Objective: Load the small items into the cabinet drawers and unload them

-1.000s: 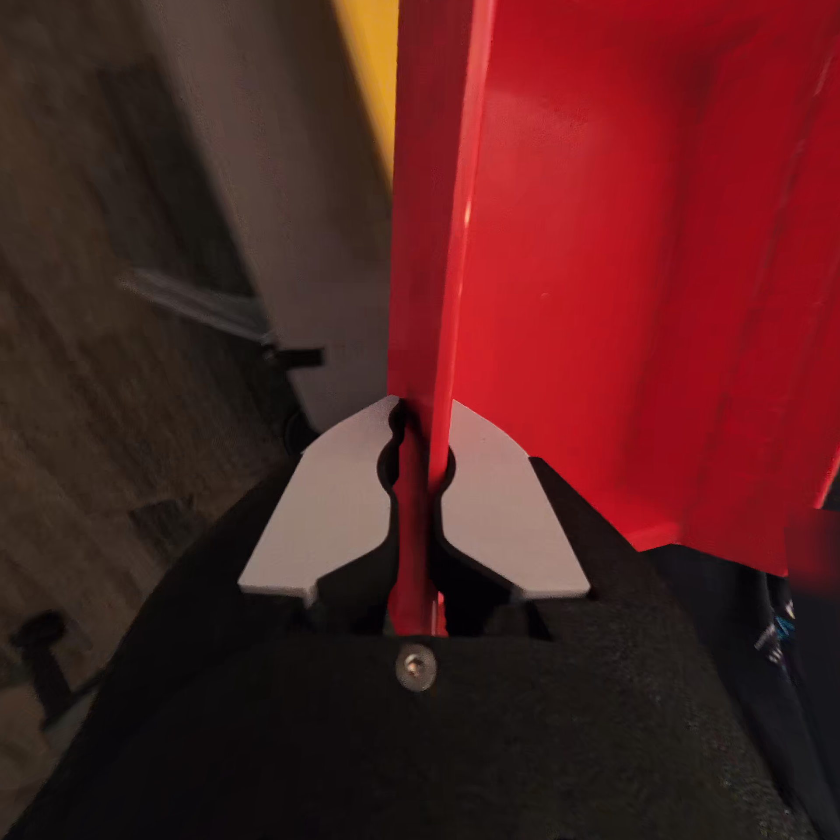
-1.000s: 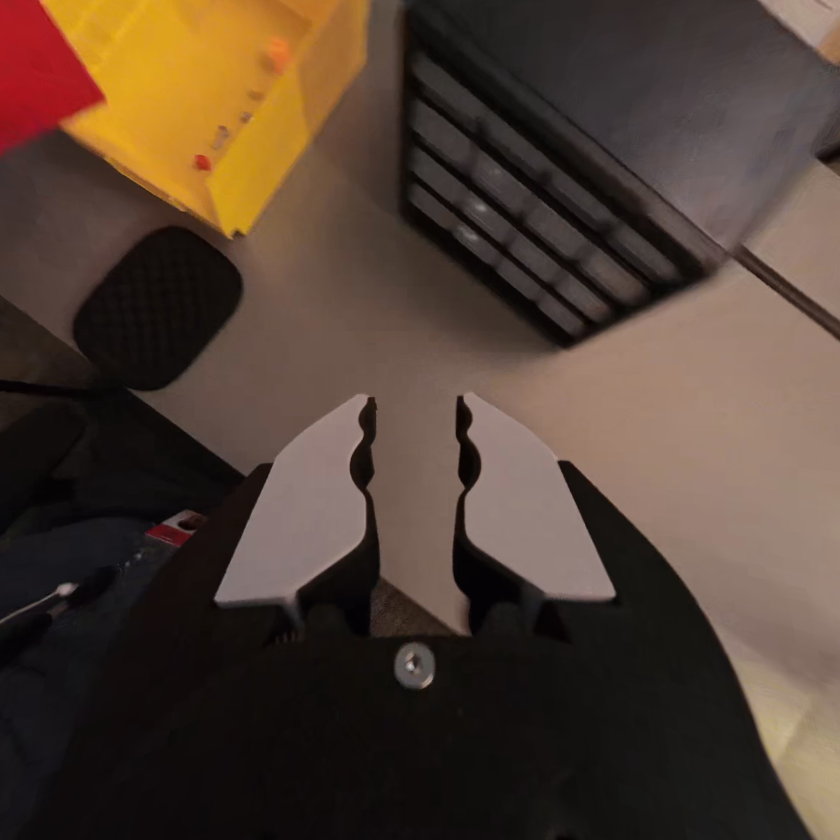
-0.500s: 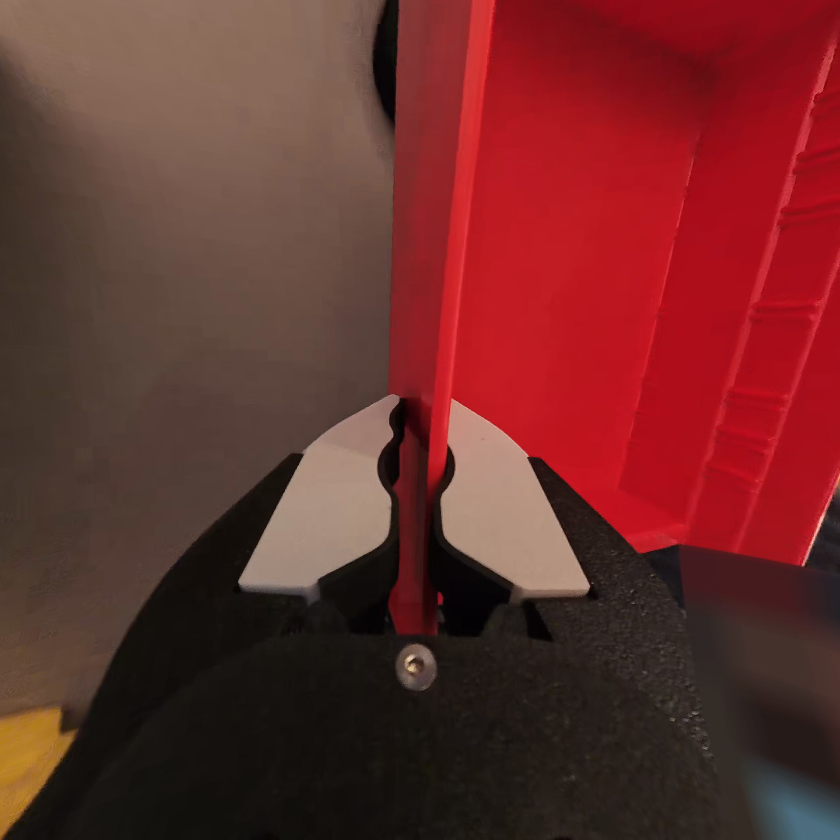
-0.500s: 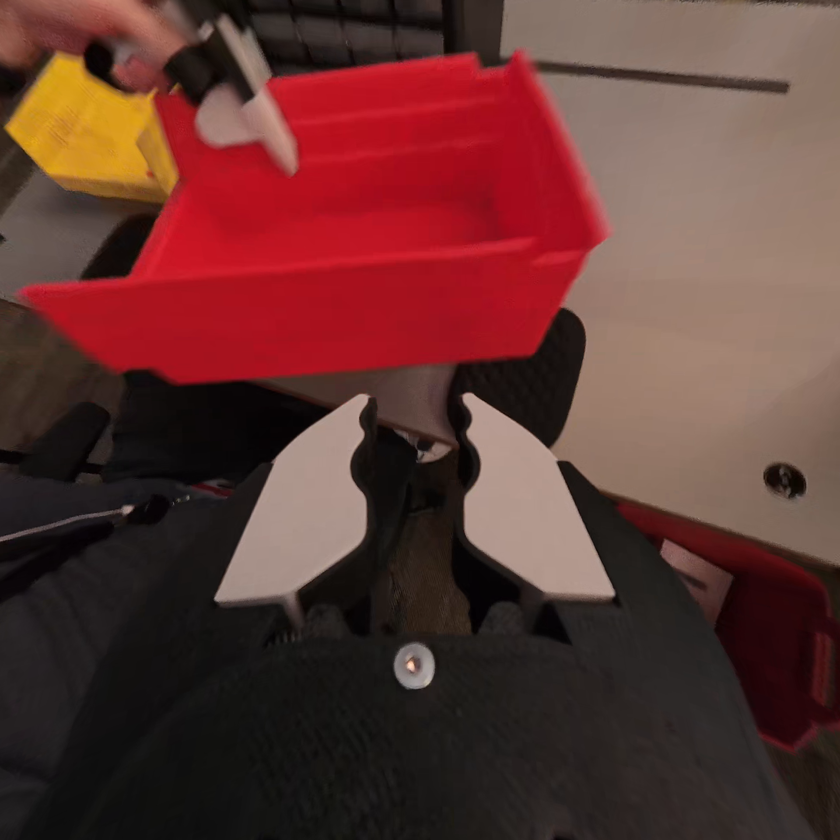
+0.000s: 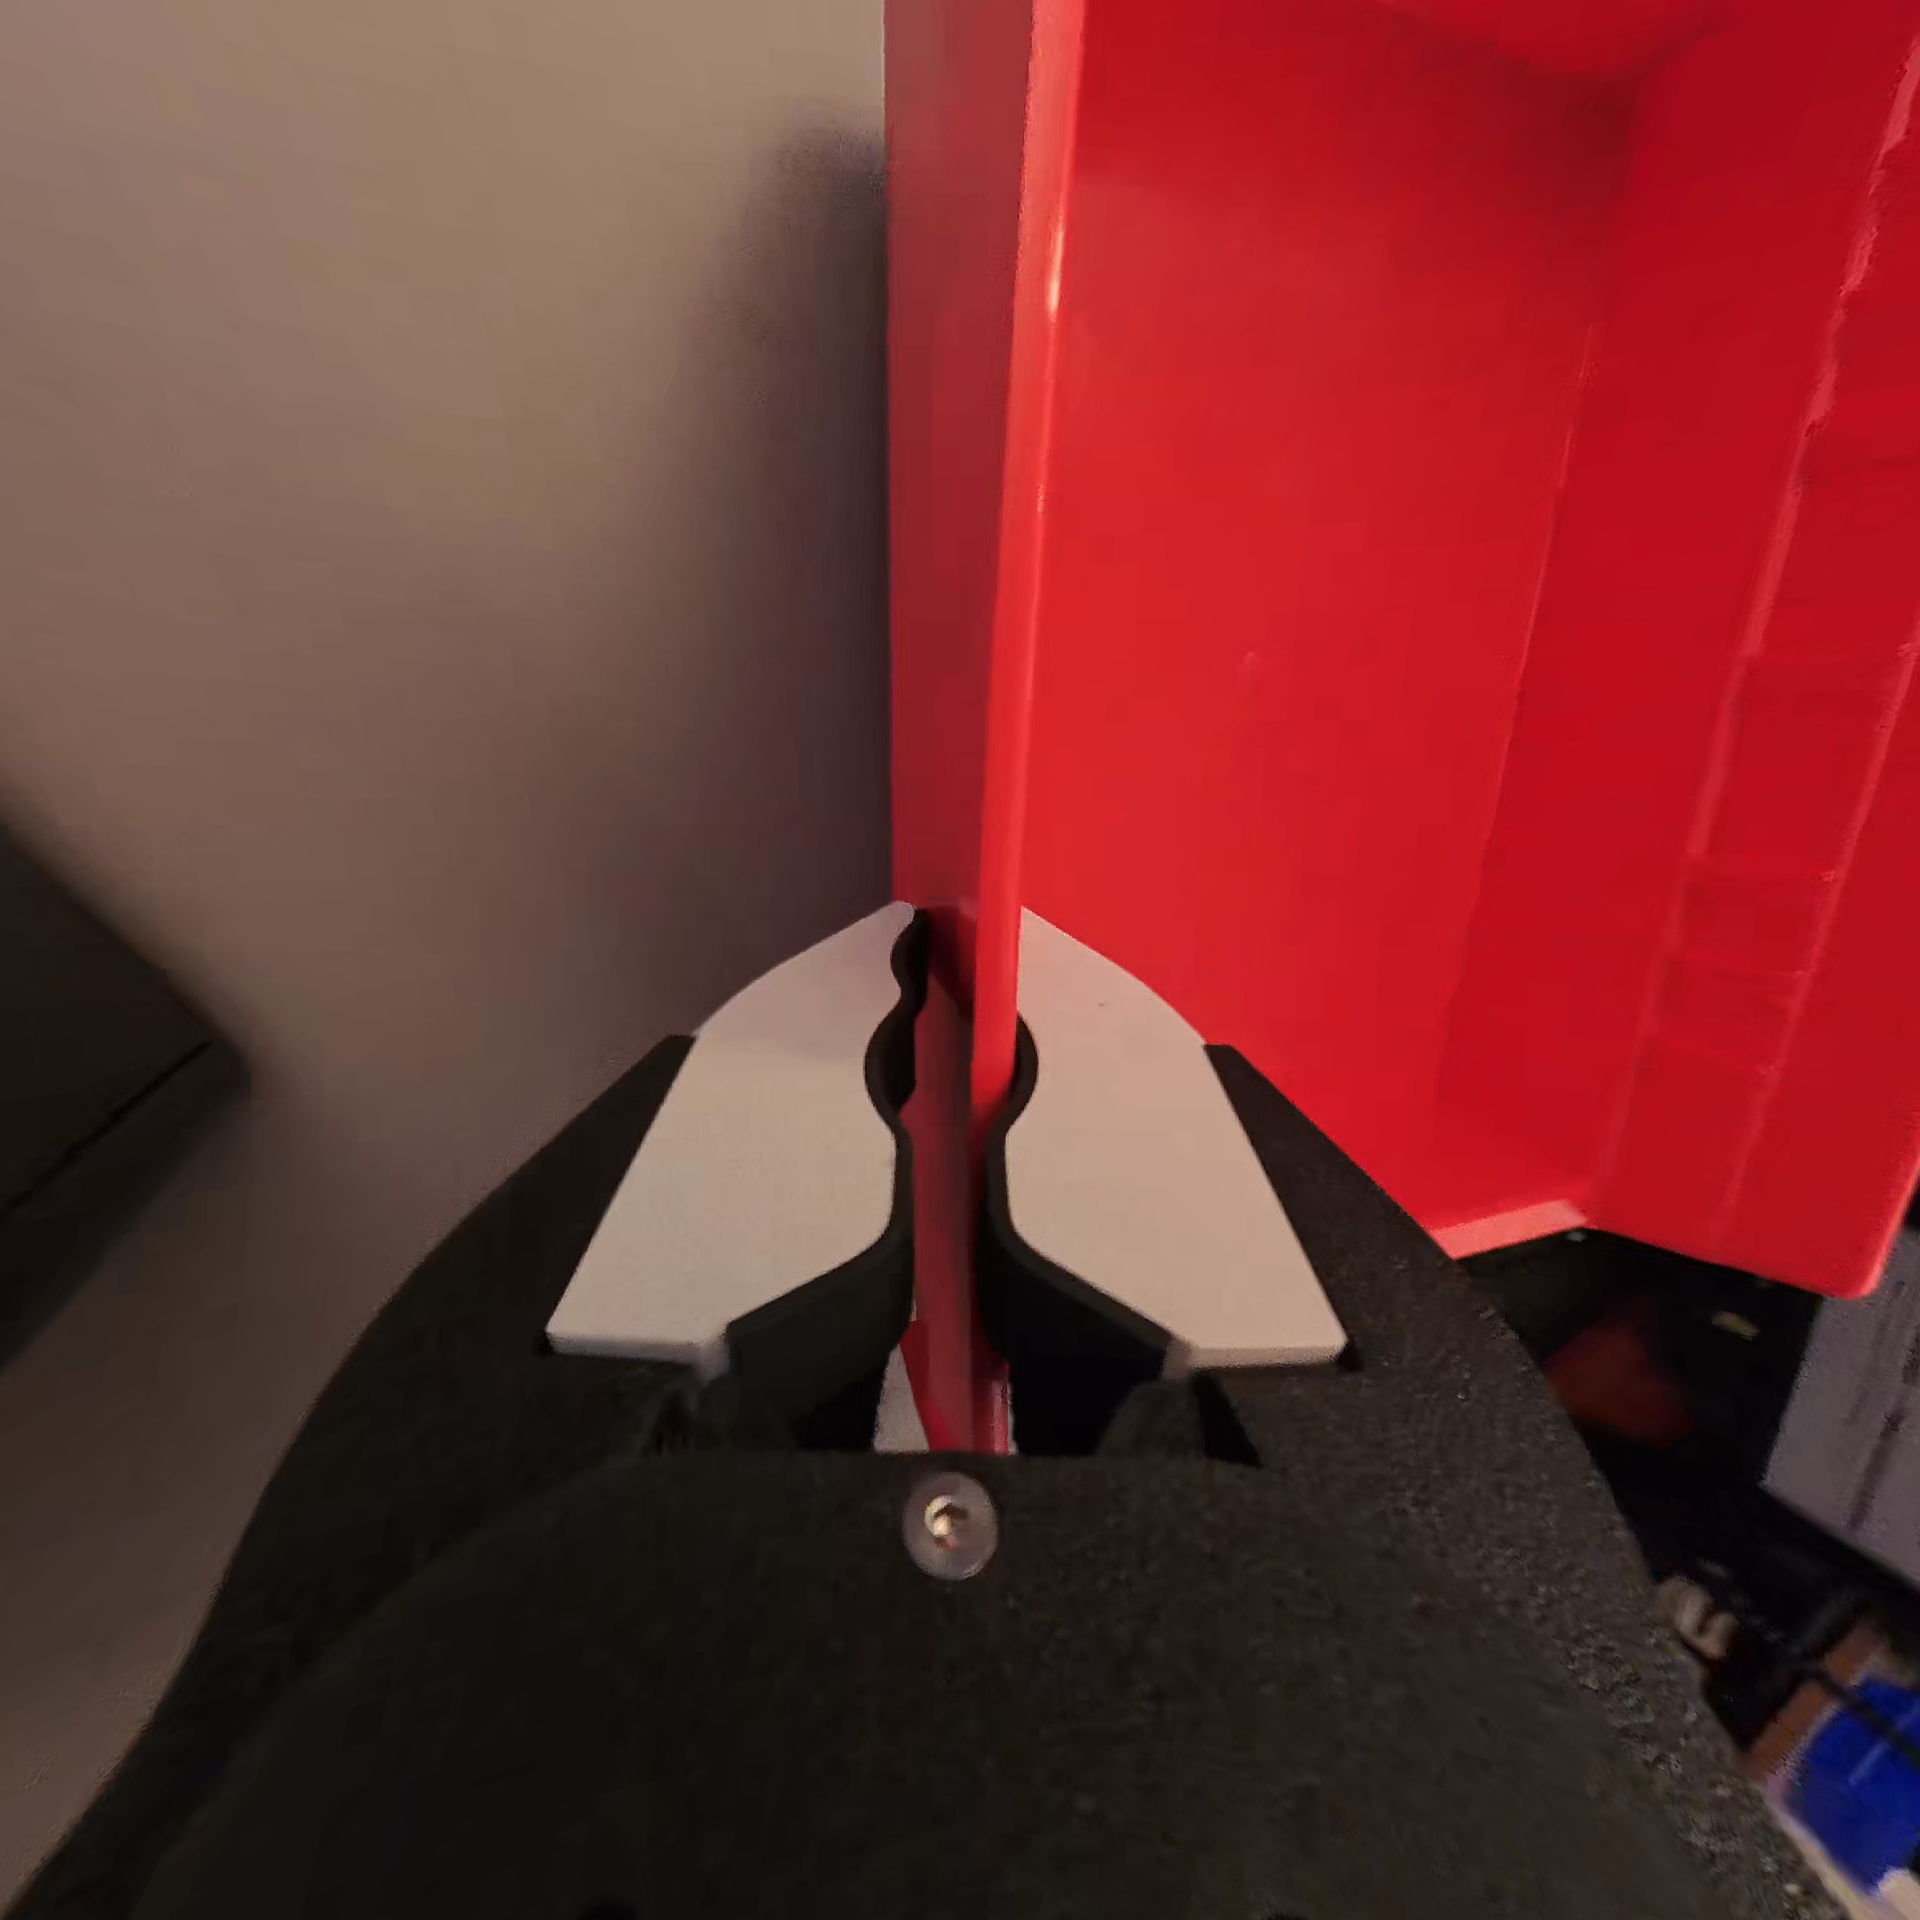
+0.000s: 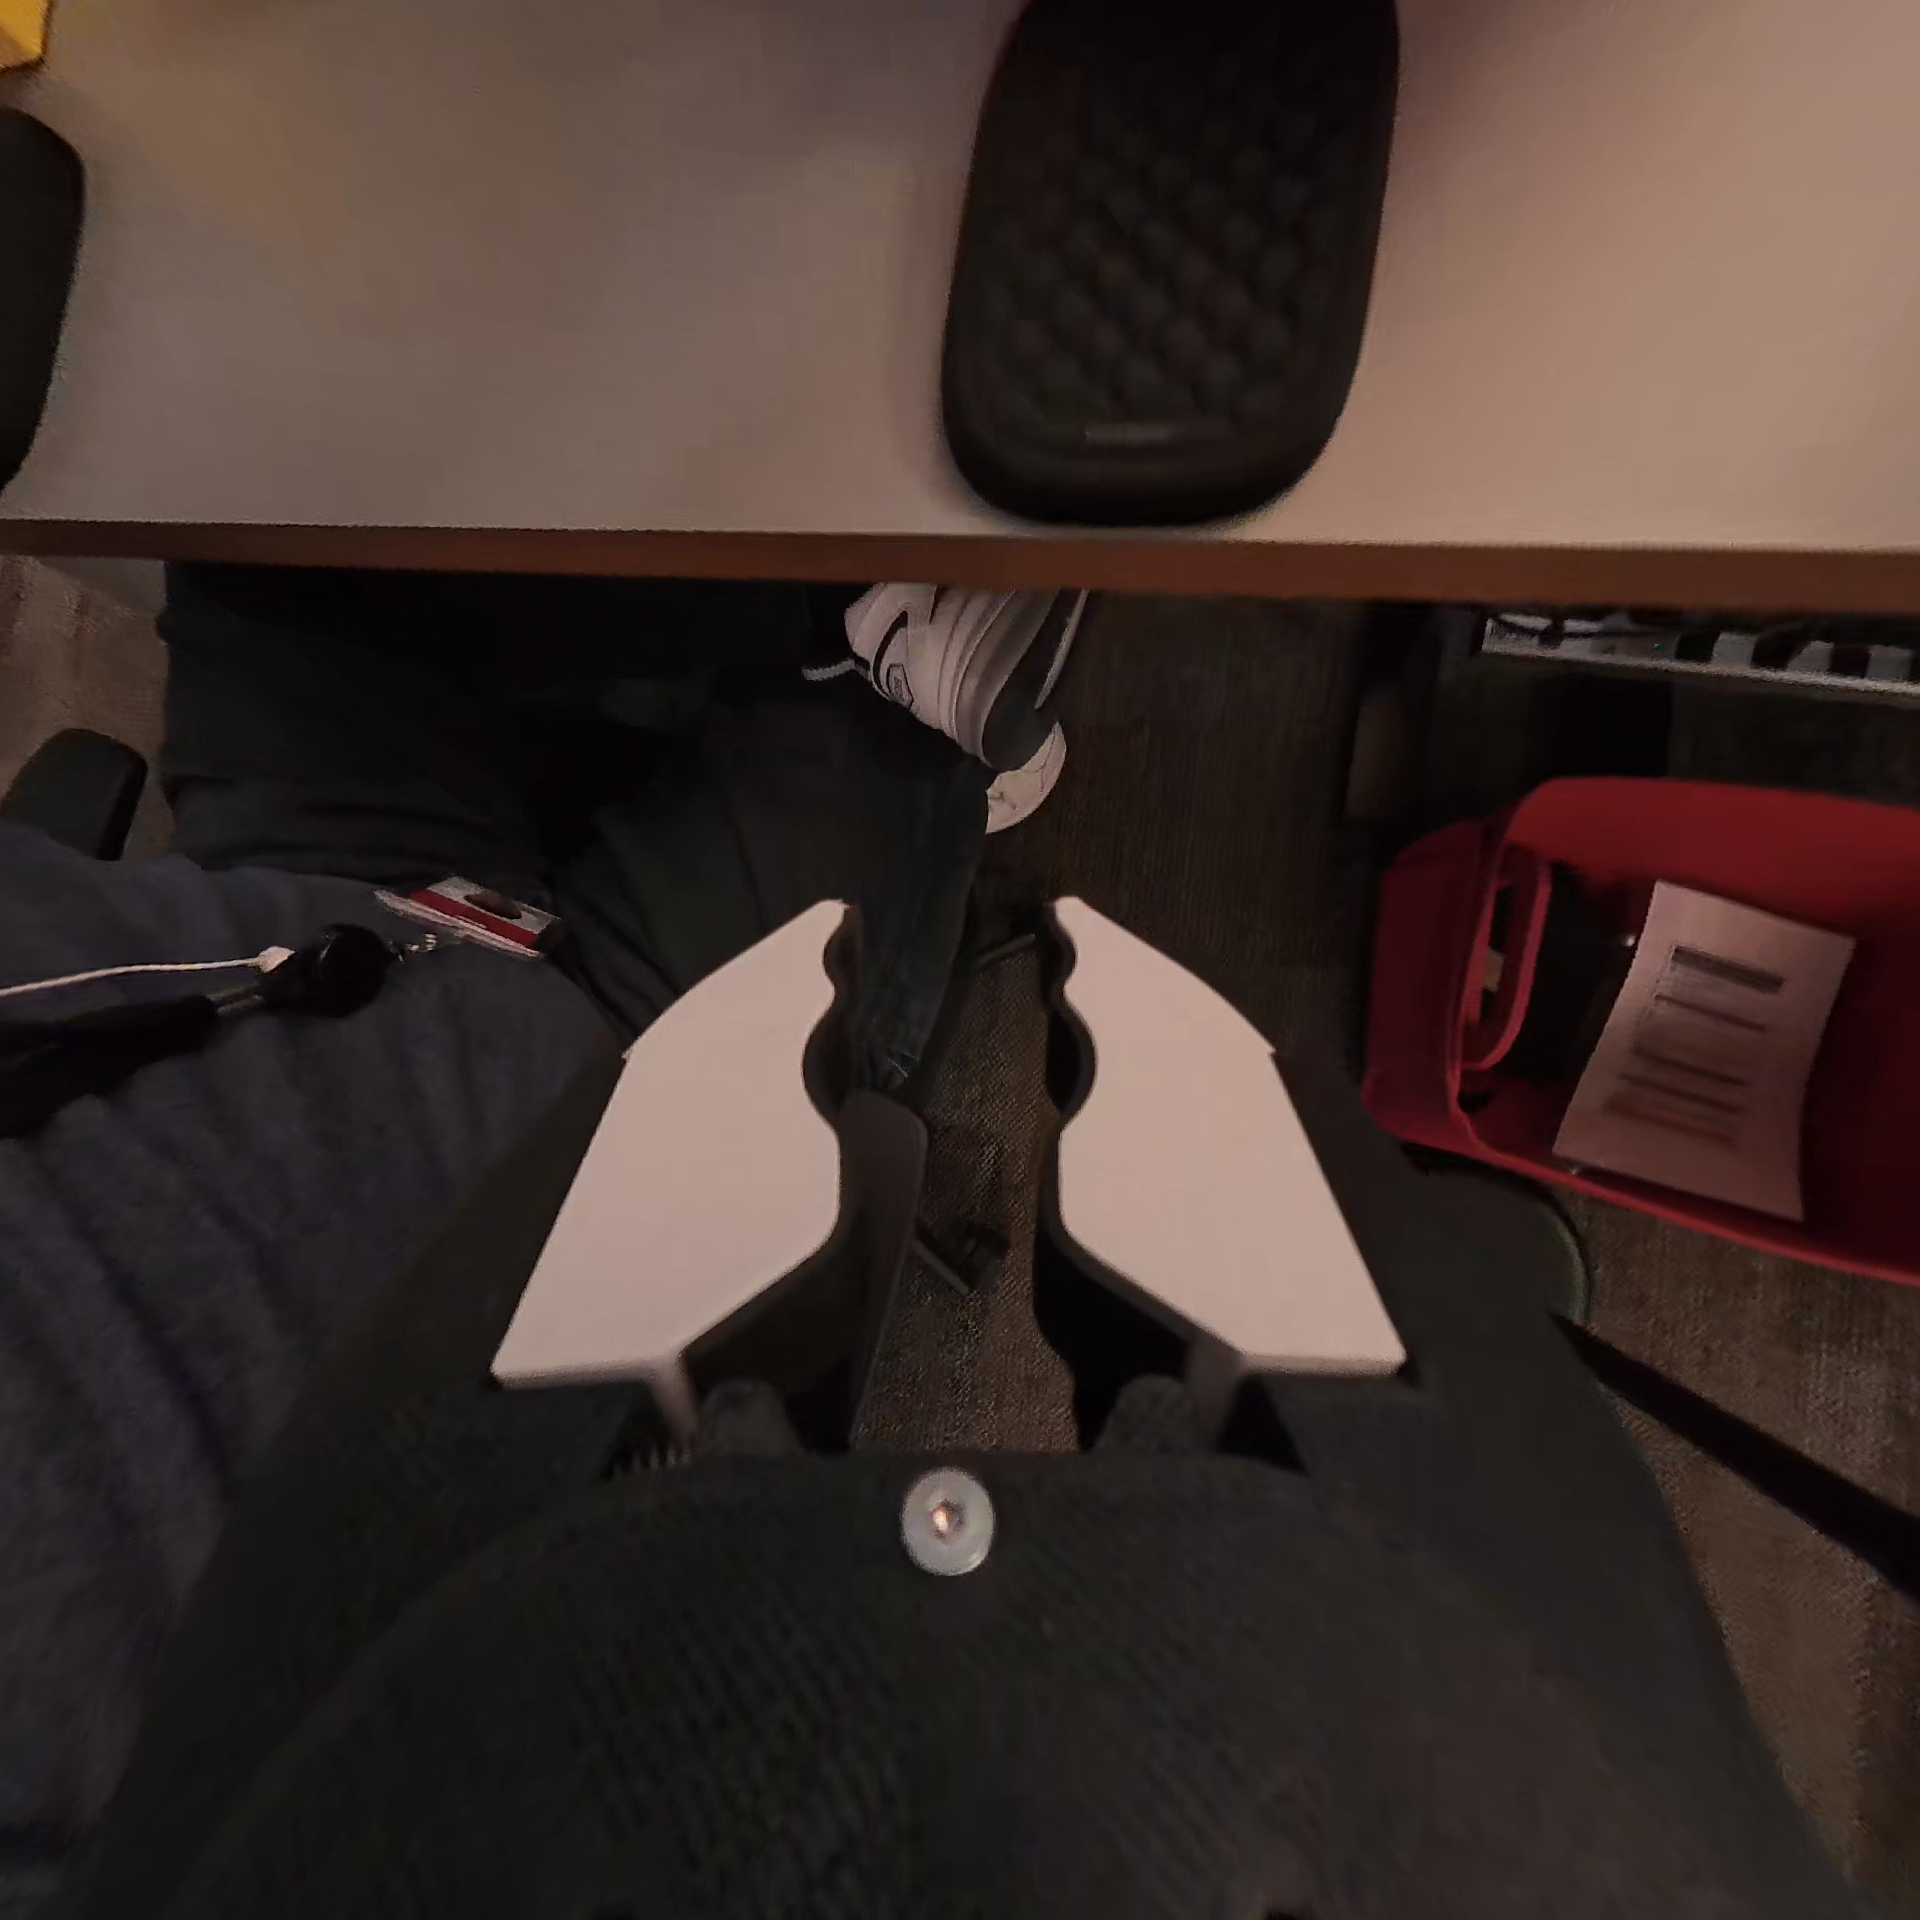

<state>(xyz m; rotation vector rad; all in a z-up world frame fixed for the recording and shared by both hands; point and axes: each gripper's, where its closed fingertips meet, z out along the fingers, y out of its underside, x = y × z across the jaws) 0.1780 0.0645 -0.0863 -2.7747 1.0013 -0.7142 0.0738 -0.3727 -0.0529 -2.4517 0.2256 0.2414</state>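
My left gripper (image 5: pixel 961 914) is shut on the side wall of a red plastic bin (image 5: pixel 1351 623). The bin's open inside faces the left wrist view and looks empty where it shows. It is held over the pale table top (image 5: pixel 416 520). My right gripper (image 6: pixel 945 914) is open and empty. It hangs below the table's front edge (image 6: pixel 935 556), pointing down at the floor and a person's legs. The drawer cabinet shows only as a dark corner at the left edge of the left wrist view (image 5: pixel 73 1091). No small items are visible.
A black quilted pad (image 6: pixel 1164 249) lies on the table near its front edge. A second black pad (image 6: pixel 31 291) is at the far left. A red bag (image 6: pixel 1662 1018) with a paper sheet sits on the carpet at right. A person's shoe (image 6: pixel 966 665) is under the table.
My left gripper has carried the red bin from off the table's side to over the table top. My right gripper has swung down and back from the table to below its front edge, staying open.
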